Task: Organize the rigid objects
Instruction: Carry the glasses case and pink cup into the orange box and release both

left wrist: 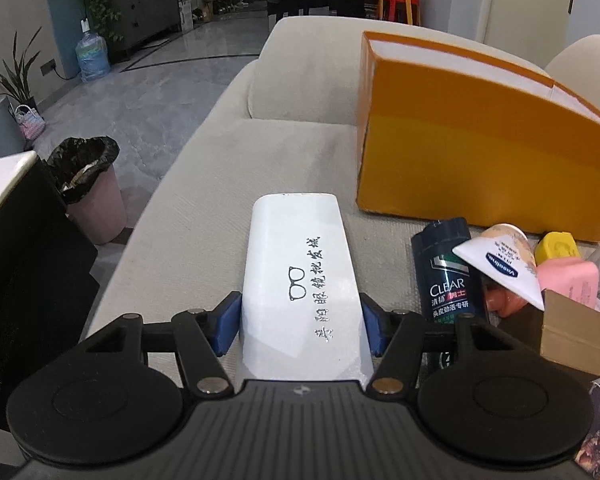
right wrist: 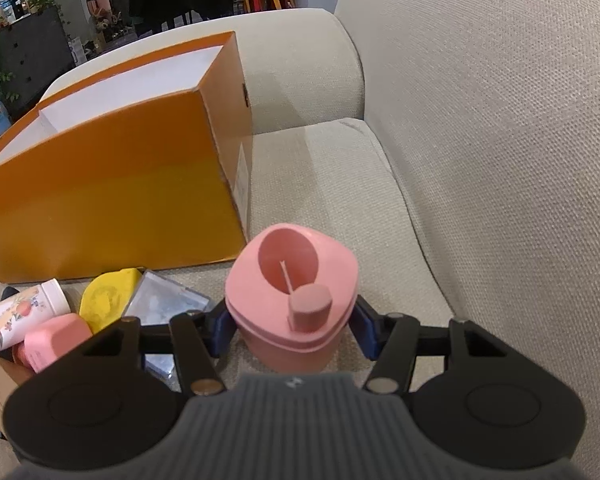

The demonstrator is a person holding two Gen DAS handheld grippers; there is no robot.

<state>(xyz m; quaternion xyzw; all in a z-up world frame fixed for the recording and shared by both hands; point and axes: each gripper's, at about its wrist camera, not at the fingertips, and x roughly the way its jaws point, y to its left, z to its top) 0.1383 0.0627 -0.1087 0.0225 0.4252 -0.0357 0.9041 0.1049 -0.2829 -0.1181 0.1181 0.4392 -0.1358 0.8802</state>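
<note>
My left gripper (left wrist: 298,326) is shut on a long white glasses case (left wrist: 300,280) with black lettering; its blue pads press both sides and the case sticks out forward over the beige sofa seat (left wrist: 204,200). In the right wrist view my right gripper (right wrist: 294,330) is shut on a pink lidded cup (right wrist: 296,300) with a ring handle and a round stopper, held upright just above the seat. An open orange box (left wrist: 480,148) with a white inside stands on the sofa ahead; in the right wrist view the orange box (right wrist: 112,196) is to the left of the cup.
A pile lies by the box: a dark CLEAR bottle (left wrist: 448,276), a white Vaseline tube (left wrist: 500,268), a yellow item (left wrist: 558,246), a pink bottle (left wrist: 572,280), a brown carton (left wrist: 572,332). A lined pink bin (left wrist: 88,188) stands on the floor left of the sofa. Sofa back (right wrist: 500,120) rises right.
</note>
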